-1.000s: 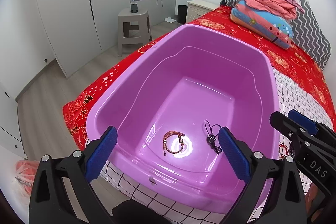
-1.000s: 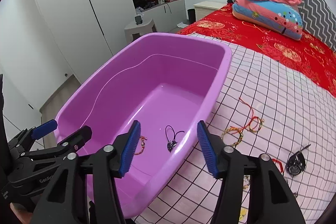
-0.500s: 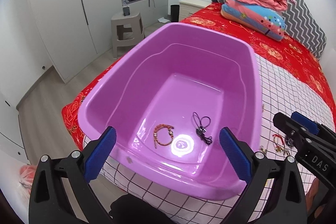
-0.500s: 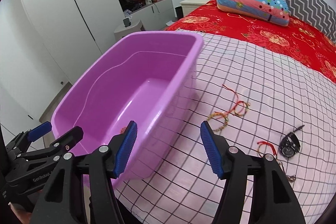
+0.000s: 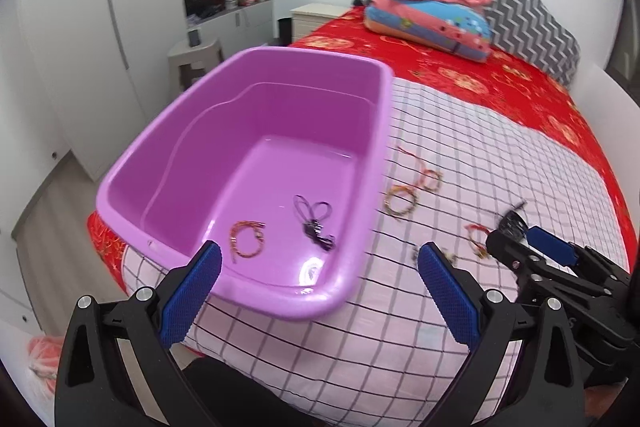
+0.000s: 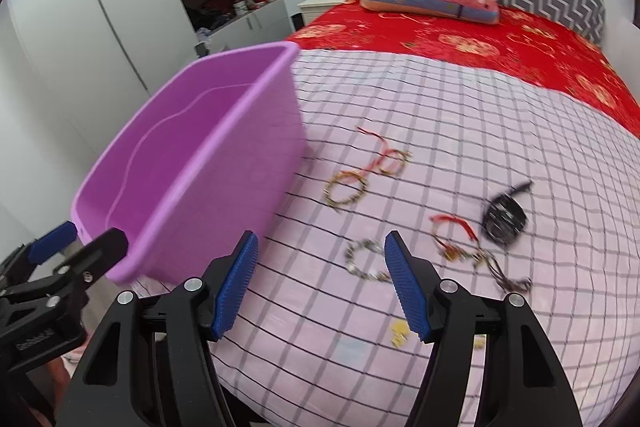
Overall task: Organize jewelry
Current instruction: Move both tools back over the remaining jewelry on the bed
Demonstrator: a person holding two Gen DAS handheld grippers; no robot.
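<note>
While two pieces are lying in the purple tub (image 5: 352,115), I am aiming my right claw (image 6: 320,283), its blue pads spread wide and empty, at the silvery bracelet (image 6: 366,261) just ahead on the checked sheet (image 6: 460,115), since it seems the closest loose piece. My left claw (image 5: 318,291) is hanging wide and empty near the tub, ready to help.
</note>
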